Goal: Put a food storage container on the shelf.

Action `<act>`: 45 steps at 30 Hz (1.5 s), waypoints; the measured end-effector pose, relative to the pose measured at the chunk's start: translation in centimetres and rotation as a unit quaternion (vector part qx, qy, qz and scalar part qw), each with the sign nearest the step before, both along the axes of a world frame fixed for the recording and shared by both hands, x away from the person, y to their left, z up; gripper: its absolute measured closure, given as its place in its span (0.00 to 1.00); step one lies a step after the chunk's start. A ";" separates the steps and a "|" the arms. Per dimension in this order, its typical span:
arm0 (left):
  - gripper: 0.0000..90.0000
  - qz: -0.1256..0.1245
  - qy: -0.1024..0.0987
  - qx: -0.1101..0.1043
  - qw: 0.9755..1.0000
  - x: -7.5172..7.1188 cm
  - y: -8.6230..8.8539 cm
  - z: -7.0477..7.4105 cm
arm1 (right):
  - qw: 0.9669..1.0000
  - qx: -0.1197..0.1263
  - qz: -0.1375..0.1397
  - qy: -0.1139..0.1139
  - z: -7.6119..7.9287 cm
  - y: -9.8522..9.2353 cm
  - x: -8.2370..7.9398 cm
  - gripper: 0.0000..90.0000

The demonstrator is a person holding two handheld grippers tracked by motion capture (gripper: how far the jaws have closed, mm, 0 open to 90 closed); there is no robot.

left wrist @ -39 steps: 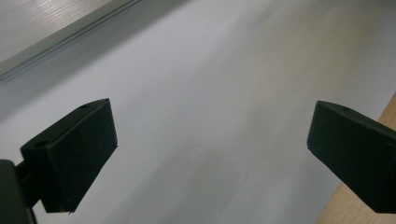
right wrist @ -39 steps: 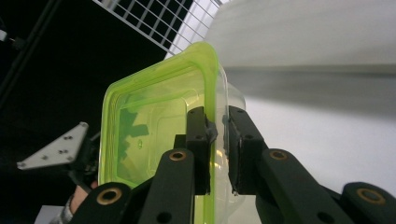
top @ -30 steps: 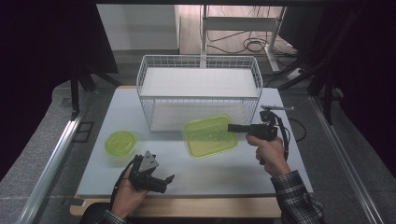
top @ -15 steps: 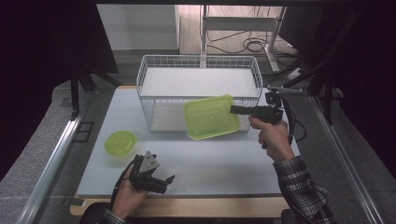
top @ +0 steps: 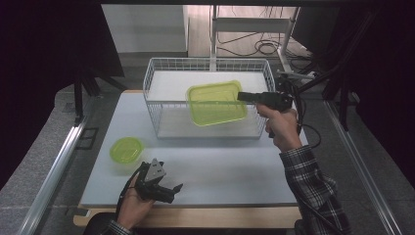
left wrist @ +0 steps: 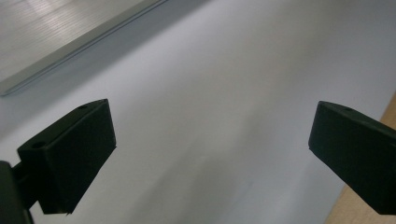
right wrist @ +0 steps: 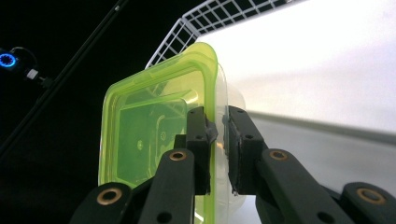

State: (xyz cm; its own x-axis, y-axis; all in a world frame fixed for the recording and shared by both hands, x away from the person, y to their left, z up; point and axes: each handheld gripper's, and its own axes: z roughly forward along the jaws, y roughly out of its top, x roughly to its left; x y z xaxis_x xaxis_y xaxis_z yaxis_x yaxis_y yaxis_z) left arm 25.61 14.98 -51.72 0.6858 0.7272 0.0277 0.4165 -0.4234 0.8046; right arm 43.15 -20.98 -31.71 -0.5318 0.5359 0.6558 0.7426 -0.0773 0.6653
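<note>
- Table (top: pixel 215 181): big, white top w/ a wood edge at the person's side. All else sits on it or hangs over it.
- Wire basket (top: pixel 161 98): white, box shape, stands on the far half of the table. This is the landmark; other places are told from it. Its wire rim (right wrist: pixel 196 23) also shows in the right gripper view.
- Green box (top: pixel 215 103): see-through, yellow-green, w/ a green lid. It is up in the air, tilted, over the basket's right half, about level w/ the rim. Not touching the table. In the right gripper view the box (right wrist: pixel 149 135) stands on edge, lid side to the left.
- Right hand (top: pixel 280 126): just off the basket's right end, plaid sleeve behind it.
- Right gripper (top: pixel 243 96): points across toward the basket from its right side. Tongs squeezed narrow on the green box's rim; in the right gripper view (right wrist: pixel 218 133) one pad sits on each side of the edge.
- Left hand (top: pixel 133 205): near side of the basket, well apart from it, at the table's front edge.
- Left gripper (top: pixel 172 190): lies low by the table. Tongs wide apart (left wrist: pixel 210 144), w/ nothing in them, just bare table between.
- Small green lid (top: pixel 126 148): round, flat on the table, near the basket's front left corner, betw. basket and left hand.
</note>
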 end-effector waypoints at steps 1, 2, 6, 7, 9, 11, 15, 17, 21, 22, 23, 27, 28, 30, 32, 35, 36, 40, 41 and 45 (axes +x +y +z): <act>0.01 0.000 0.000 0.000 1.000 0.0 0.0 0.0 | 1.000 -0.001 -0.001 -0.003 0.2 0.2 0.2 0.89; 0.01 0.000 -0.001 -0.002 1.000 0.0 0.0 0.0 | 1.000 -0.001 -0.001 -0.003 0.2 0.2 0.2 0.89; 0.01 0.002 0.000 0.000 1.000 0.0 0.1 0.0 | 1.000 -0.004 -0.014 -0.010 0.9 0.9 1.4 0.89; 0.01 0.002 0.000 0.001 1.000 0.0 0.1 0.0 | 1.000 -0.006 -0.017 -0.012 1.1 1.1 1.7 0.89; 0.01 0.002 -0.001 0.000 1.000 0.0 0.1 0.0 | 1.000 -0.008 -0.022 -0.017 1.3 1.3 2.1 0.89; 0.01 0.002 -0.002 0.000 1.000 0.0 0.1 0.0 | 0.999 -0.007 -0.025 -0.019 1.5 1.6 2.5 0.89; 0.01 0.002 -0.002 -0.003 1.000 0.0 0.1 0.0 | 0.999 -0.012 -0.038 -0.023 1.7 2.0 3.3 0.89; 0.01 0.000 -0.004 -0.002 1.000 0.0 0.2 0.0 | 0.999 -0.012 -0.044 -0.021 1.7 2.2 3.7 0.89; 0.01 0.002 -0.010 0.002 1.000 0.0 0.2 0.0 | 0.998 -0.016 -0.055 -0.021 1.6 2.6 4.4 0.89; 0.01 0.002 -0.010 0.002 1.000 0.0 0.2 0.0 | 0.998 -0.016 -0.055 -0.021 1.6 2.6 4.4 0.89; 0.01 0.003 -0.011 0.001 1.000 0.0 0.3 0.0 | 0.998 -0.018 -0.061 -0.020 1.5 2.8 4.7 0.89; 0.01 0.004 -0.011 0.002 1.000 0.0 0.3 0.0 | 0.997 -0.024 -0.069 -0.020 1.5 3.2 5.1 0.89; 0.01 0.002 -0.011 0.003 1.000 0.0 0.3 0.0 | 0.997 -0.030 -0.072 -0.022 1.4 3.4 5.3 0.89; 0.01 0.002 -0.011 0.004 1.000 0.0 0.3 0.0 | 0.996 -0.031 -0.080 -0.021 1.3 3.6 5.5 0.89; 0.01 0.002 -0.011 0.003 1.000 0.0 0.2 0.0 | 0.996 -0.036 -0.082 -0.022 1.2 3.7 5.6 0.89; 0.01 0.001 -0.012 0.005 1.000 0.0 0.3 0.0 | 0.994 -0.046 -0.095 -0.018 0.8 4.0 5.9 0.89; 0.01 0.001 -0.012 0.005 1.000 0.0 0.3 0.0 | 0.994 -0.046 -0.095 -0.018 0.8 4.0 5.9 0.89; 0.01 0.001 -0.012 0.005 1.000 0.0 0.3 0.0 | 0.994 -0.047 -0.100 -0.014 0.5 4.2 6.1 0.89; 0.01 0.001 -0.012 0.005 1.000 0.0 0.2 0.0 | 0.993 -0.049 -0.102 -0.014 0.4 4.2 6.2 0.88; 0.01 0.000 -0.009 0.009 1.000 0.0 0.2 0.0 | 0.992 -0.062 -0.107 -0.020 0.3 4.3 6.3 0.86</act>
